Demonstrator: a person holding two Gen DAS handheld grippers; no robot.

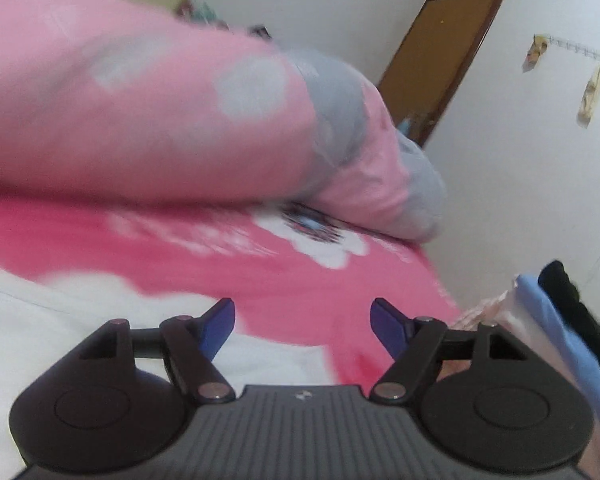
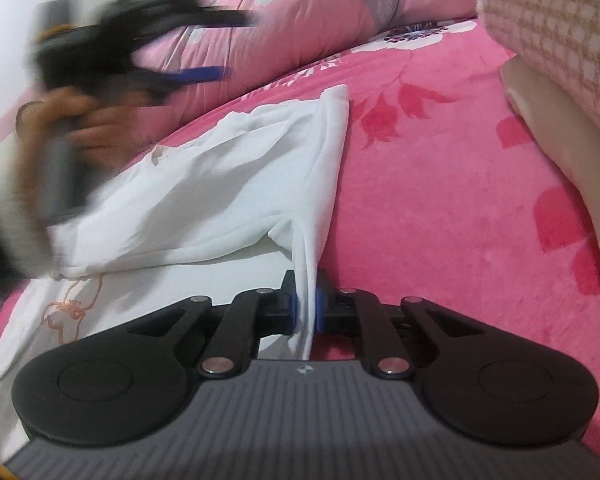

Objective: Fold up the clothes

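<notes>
- The white garment [image 2: 228, 176] lies crumpled on the pink flowered bedspread [image 2: 440, 184], partly folded over itself, with one edge drawn up toward the right tongs
- The right tongs [image 2: 306, 304] are clamped narrow on a fold of that white cloth, blue pads [image 2: 320, 308] pressing it from both sides
- The left tongs [image 1: 302, 320] stand wide apart with nothing between them; in the right wrist view they [image 2: 220, 46] show blurred above the garment, gripped by a hand [image 2: 88, 120]
- A pink quilt [image 1: 140, 92] with grey and white flowers is heaped behind the garment
- A brown door [image 1: 440, 60] stands in the white wall beyond the bed
</notes>
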